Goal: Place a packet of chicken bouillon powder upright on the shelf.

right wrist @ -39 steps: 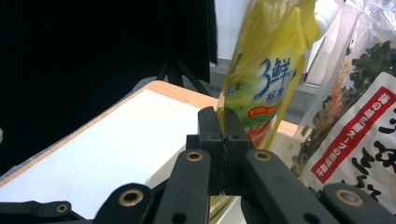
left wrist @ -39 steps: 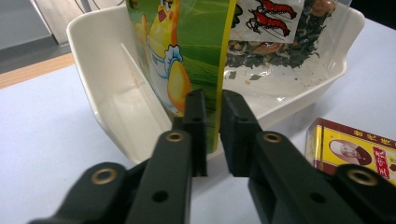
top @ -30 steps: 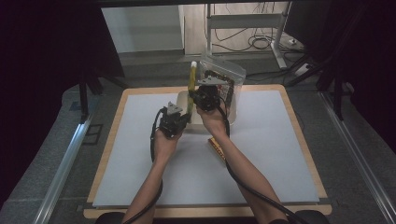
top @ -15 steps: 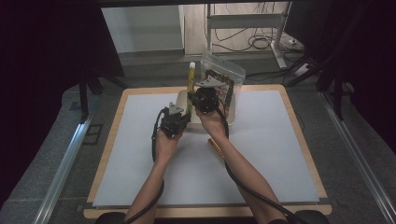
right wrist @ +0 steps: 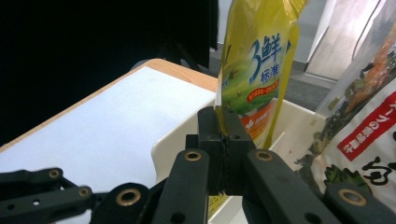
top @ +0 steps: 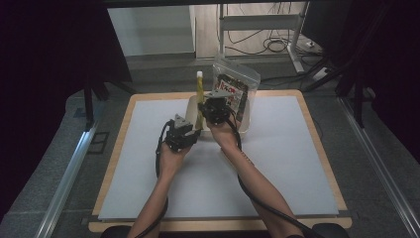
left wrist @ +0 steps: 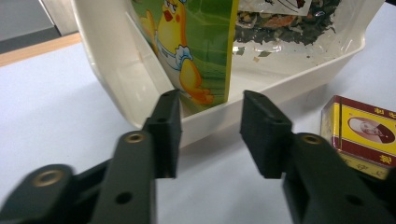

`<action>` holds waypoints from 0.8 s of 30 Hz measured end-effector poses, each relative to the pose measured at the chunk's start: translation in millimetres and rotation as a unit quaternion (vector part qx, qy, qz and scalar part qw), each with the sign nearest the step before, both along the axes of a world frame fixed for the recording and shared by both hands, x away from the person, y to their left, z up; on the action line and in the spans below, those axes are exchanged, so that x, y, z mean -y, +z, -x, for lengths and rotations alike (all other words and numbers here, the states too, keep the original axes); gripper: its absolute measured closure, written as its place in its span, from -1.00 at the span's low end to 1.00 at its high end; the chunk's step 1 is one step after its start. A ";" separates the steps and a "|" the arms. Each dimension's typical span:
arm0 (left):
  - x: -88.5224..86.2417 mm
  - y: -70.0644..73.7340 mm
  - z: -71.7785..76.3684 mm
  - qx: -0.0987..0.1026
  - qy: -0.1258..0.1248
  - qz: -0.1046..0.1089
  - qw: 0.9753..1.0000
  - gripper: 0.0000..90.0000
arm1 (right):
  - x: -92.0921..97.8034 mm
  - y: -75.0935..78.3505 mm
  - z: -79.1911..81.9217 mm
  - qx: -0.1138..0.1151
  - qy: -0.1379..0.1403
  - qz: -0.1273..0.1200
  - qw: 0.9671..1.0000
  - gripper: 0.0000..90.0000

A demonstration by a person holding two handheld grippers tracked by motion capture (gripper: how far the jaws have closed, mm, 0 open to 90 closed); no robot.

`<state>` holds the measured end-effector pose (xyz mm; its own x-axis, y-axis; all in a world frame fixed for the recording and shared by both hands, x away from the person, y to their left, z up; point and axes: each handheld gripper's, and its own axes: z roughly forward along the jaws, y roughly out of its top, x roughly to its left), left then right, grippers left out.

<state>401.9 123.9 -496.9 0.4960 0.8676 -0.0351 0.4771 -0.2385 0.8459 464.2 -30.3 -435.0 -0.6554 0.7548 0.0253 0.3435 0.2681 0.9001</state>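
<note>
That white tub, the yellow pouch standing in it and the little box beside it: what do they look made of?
The white tub looks like moulded plastic: smooth, thin-walled, slightly glossy, with rounded corners. The yellow pouch seems to be printed plastic film: it shines and creases, and the right gripper pinches its edge flat. The little box looks like printed cardboard, with sharp edges and flat faces, though that is less certain.

Yellow pouch cut off at the top edge of the right gripper view, its lower edge hidden behind the gripper, red-and-yellow box cropped at right edge of left gripper view, seaweed bag's print too small to read in high view
</note>
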 end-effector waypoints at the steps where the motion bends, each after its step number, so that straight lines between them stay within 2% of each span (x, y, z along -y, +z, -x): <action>1: -0.9 0.5 0.9 0.002 0.002 -0.003 1.000 0.17 | 0.4 0.2 -0.6 -0.004 0.002 -0.002 1.000 0.87; 3: -3.3 1.0 1.8 0.003 0.005 -0.002 1.000 0.08 | 1.3 0.6 -1.3 -0.009 0.004 -0.005 1.000 0.66; 6: -6.2 0.5 1.3 0.002 0.009 0.002 1.000 -0.09 | 4.9 2.2 0.0 -0.006 0.008 -0.009 1.000 0.50; 9: -12.2 -2.8 -0.1 -0.006 0.015 0.013 1.000 -0.18 | 9.0 4.4 2.7 -0.003 0.012 -0.009 1.000 0.33; 12: -14.0 -4.9 1.1 -0.009 0.011 0.019 1.000 -0.28 | 13.6 6.0 6.1 -0.001 0.019 -0.005 1.000 0.18; 18: -12.9 -1.2 6.8 -0.005 0.002 0.014 1.000 -0.48 | 21.4 6.4 14.9 -0.009 0.037 0.007 0.999 -0.05; 23: -13.7 3.8 12.6 -0.006 -0.002 0.027 1.000 -0.64 | 27.7 6.4 21.9 -0.020 0.050 0.008 0.998 -0.17; 24: -14.1 4.6 15.8 -0.012 -0.011 0.030 0.999 -0.70 | 31.4 6.9 26.3 -0.025 0.059 0.011 0.998 -0.21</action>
<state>386.0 138.0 -492.4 0.5125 0.8530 -0.0985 0.4927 -0.1982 0.8473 437.9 -61.7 -428.1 -0.7386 0.6727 0.0440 0.3521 0.3293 0.8761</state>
